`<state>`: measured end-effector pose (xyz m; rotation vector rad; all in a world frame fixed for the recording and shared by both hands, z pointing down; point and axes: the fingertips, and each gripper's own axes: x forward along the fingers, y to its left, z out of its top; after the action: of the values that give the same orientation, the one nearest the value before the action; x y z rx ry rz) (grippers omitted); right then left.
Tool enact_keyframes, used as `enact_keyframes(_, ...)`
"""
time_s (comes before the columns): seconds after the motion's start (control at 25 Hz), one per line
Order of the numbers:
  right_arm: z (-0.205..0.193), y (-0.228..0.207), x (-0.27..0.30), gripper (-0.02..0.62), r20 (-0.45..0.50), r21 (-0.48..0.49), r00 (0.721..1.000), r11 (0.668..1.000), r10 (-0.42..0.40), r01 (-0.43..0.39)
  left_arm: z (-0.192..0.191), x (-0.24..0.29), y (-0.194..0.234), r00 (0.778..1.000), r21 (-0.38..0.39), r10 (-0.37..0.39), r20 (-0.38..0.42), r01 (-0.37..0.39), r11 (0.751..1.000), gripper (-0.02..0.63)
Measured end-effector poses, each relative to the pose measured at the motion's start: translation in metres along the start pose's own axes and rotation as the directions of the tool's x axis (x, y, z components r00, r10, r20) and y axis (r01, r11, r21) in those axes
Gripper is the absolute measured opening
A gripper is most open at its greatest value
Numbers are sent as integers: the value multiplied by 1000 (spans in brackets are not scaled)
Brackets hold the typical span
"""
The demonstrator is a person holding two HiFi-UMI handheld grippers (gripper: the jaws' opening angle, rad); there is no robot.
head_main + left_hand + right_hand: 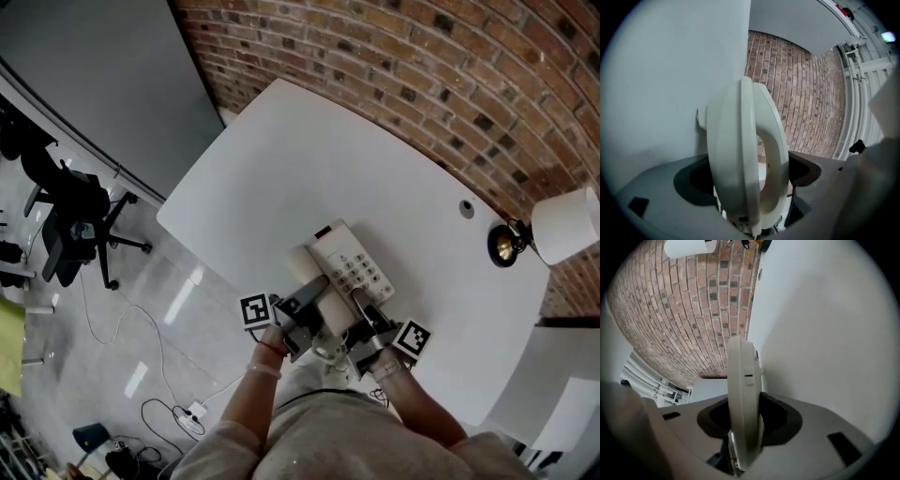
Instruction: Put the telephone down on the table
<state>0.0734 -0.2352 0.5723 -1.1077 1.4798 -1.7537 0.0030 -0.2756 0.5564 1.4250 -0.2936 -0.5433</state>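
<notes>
I have the left hand-held gripper (pixel 750 174) clamped on the handset (pixel 733 150) side and the right hand-held gripper (pixel 743 420) on the opposite edge of the telephone (pixel 345 267), near the table's (pixel 309 159) front edge; it's probably light, rigid, slick plastic.

Pale beige sleeves (pixel 225 441), red wristband (pixel 271 348), grey left gripper (pixel 749 176), grey right gripper (pixel 746 420), black-and-white marker cubes (pixel 254 310)

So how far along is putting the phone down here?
Done: the telephone is over the table, near its front edge. In hand: left gripper shut on its handset side, right gripper on its base. Left: touchdown unclear; both must release.
</notes>
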Motion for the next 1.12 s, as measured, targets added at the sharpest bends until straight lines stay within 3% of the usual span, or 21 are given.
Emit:
enact_keyframes(0.28,12,2,14,147,-2,-9,1000,1000,-11,11,-6,-17,-2,997,67,59,-42,-56,996,436)
enact_keyframes(0.36,14,3,18,147,-3,-13,1000,1000,-15,15,-7,-24,-4,994,124,96,-50,-90,988,436)
enact_keyframes(0.44,16,5,24,147,-5,-14,1000,1000,-18,17,-3,-34,-4,985,239,166,-41,-152,959,436)
enact_keyframes(0.56,16,7,33,146,-7,-15,1000,1000,-24,24,6,-52,-3,957,444,288,7,-261,857,434)
enact_keyframes(0.68,15,9,42,146,-8,-14,999,999,-40,40,10,-68,-2,922,582,382,68,-348,736,432)
enact_keyframes(0.72,15,9,45,146,-9,-12,999,999,-46,46,12,-73,-3,908,624,408,96,-374,686,397)
enact_keyframes(0.84,12,11,56,146,-12,-2,998,998,-62,62,18,-85,-7,863,730,464,200,-447,517,196)
enact_keyframes(0.92,10,12,63,146,-16,5,997,997,-76,76,16,-88,-9,843,774,481,239,-465,430,102)
enact_keyframes(1.0,8,14,69,146,-20,11,996,996,-92,92,10,-87,-10,837,809,496,232,-450,379,14)
enact_keyframes(1.12,4,20,80,146,-28,16,994,994,-109,109,-4,-84,-14,835,852,515,192,-403,335,6)
